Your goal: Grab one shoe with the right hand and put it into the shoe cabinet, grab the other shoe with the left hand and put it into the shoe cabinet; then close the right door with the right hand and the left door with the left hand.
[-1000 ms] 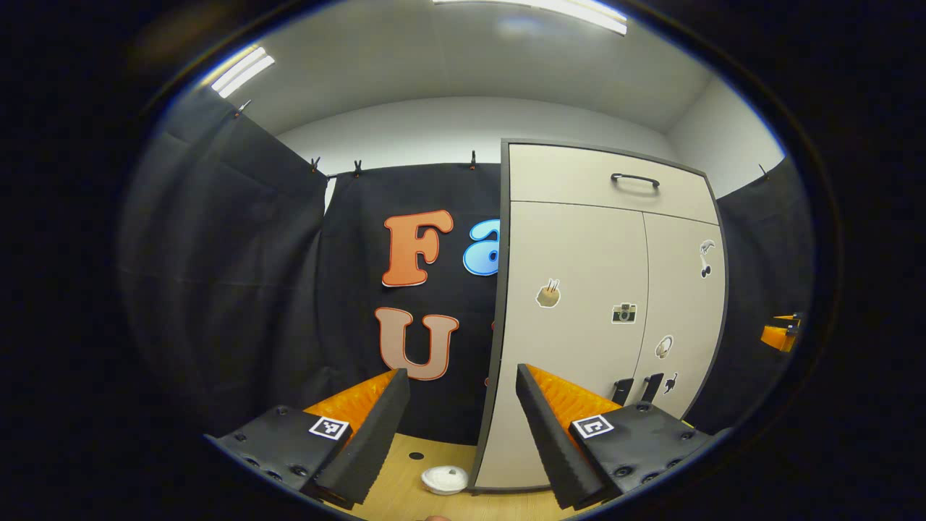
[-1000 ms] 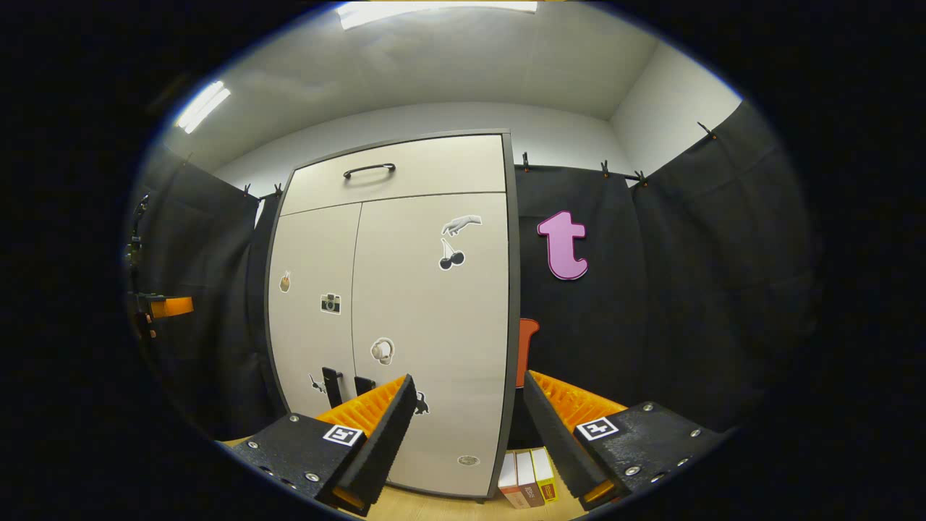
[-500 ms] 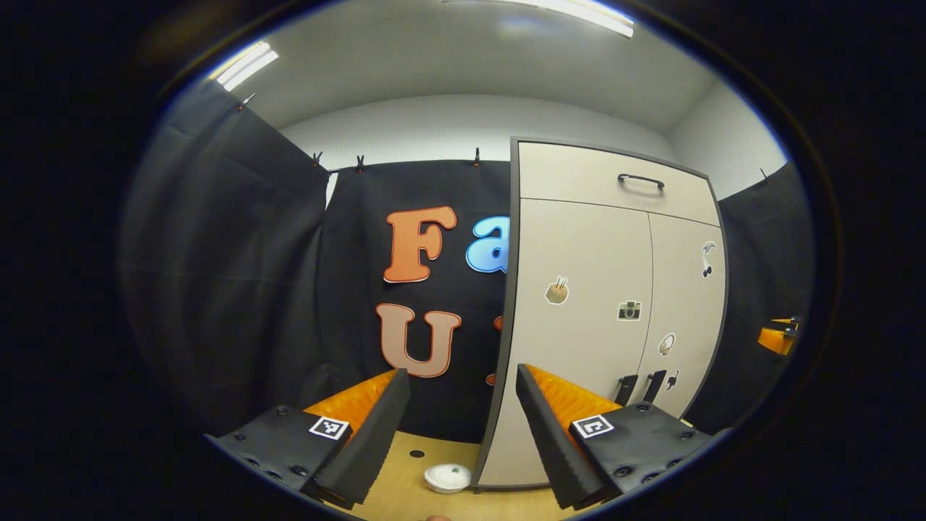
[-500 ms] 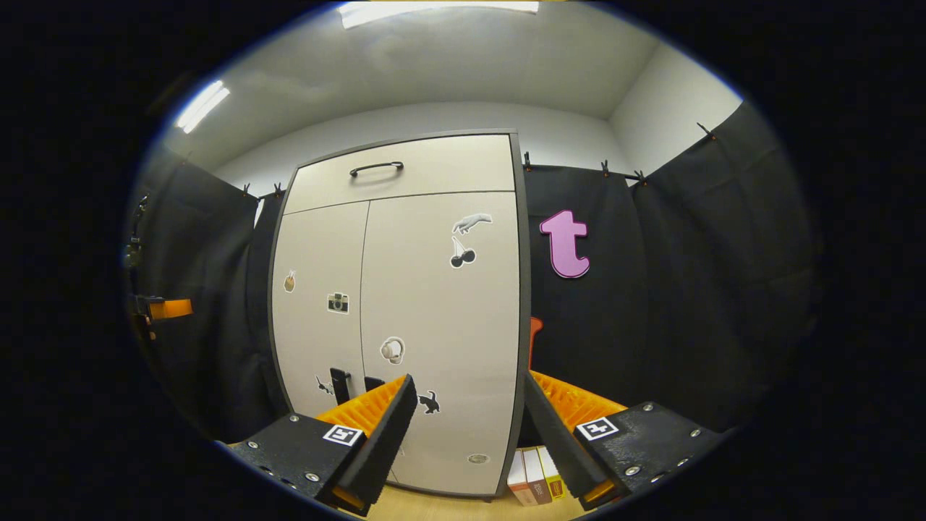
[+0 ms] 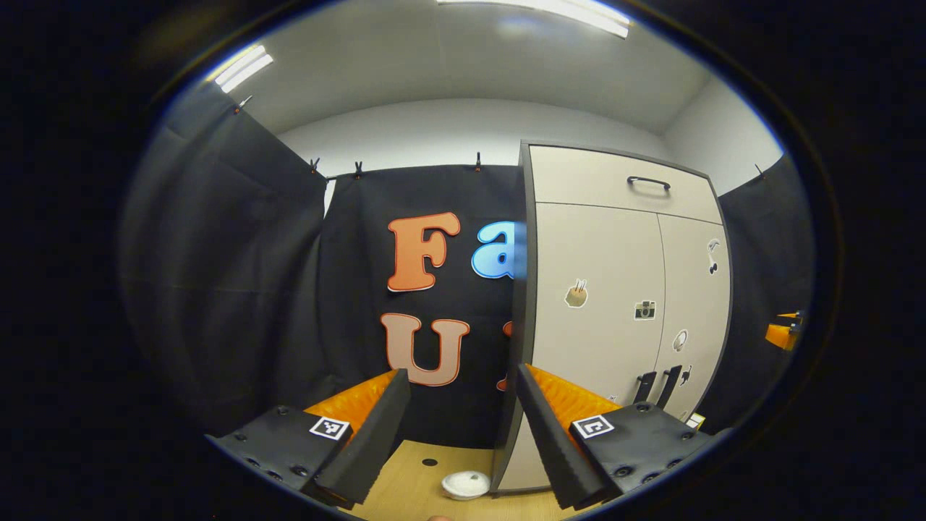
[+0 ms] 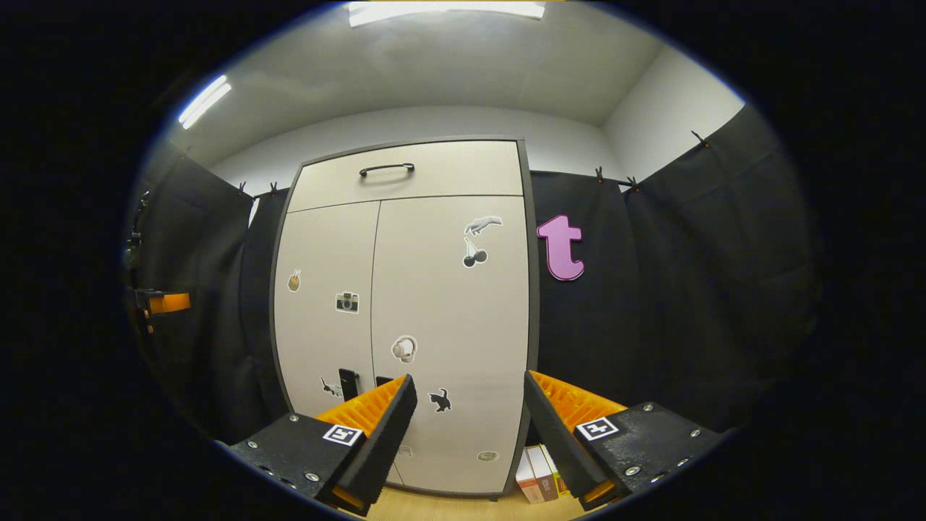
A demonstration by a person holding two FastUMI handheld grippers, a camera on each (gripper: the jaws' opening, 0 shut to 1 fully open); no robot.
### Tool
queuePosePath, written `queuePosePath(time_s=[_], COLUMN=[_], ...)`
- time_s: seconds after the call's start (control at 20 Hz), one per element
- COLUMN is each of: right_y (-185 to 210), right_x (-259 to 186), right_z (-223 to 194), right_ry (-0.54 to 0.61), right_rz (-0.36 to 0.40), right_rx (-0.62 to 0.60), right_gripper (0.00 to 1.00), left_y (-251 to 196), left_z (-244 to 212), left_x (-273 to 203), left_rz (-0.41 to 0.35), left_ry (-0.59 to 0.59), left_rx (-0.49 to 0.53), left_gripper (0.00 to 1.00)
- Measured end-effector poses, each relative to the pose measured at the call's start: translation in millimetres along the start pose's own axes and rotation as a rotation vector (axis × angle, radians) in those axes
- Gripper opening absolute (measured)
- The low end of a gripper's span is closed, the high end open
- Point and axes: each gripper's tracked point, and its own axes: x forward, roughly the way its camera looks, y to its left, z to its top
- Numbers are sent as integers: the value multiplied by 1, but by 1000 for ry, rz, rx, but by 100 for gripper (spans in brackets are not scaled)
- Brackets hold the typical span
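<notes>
The shoe cabinet (image 6: 405, 304) stands in front of me, tall and pale with a dark frame. Its left door (image 6: 325, 304) and right door (image 6: 452, 311) both lie flush and bear small stickers. Two dark handles (image 6: 349, 382) sit low where the doors meet. My right gripper (image 6: 470, 383) is open and holds nothing, a short way in front of the right door. In the left gripper view the cabinet (image 5: 615, 311) fills the right half. My left gripper (image 5: 459, 380) is open and holds nothing, aimed at the cabinet's left edge.
A drawer with a dark handle (image 6: 387, 168) tops the cabinet. A small white round object (image 5: 465, 485) lies on the wooden floor by the cabinet's left foot. Some boxes (image 6: 539, 467) stand at its right foot. Black cloth walls close in on both sides.
In the left gripper view the cabinet has slid to the right as that gripper swung left. In the right gripper view the cabinet has drifted slightly right. Both grippers stayed open.
</notes>
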Motion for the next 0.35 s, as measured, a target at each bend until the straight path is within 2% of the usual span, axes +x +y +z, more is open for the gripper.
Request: queuePosePath(time_s=[0.1,0.35], right_y=[-5,-38], right_x=[-7,-28], right_z=[-2,5], right_ry=[6,-1], right_rz=[-13,-60], right_rx=[-4,-2], right_gripper=[92,92], left_y=[-11,-41], left_z=[1,16], left_x=[5,9], left_rz=[-41,-73], left_ry=[1,-43], left_rx=[-26,-31], left_gripper=[96,99])
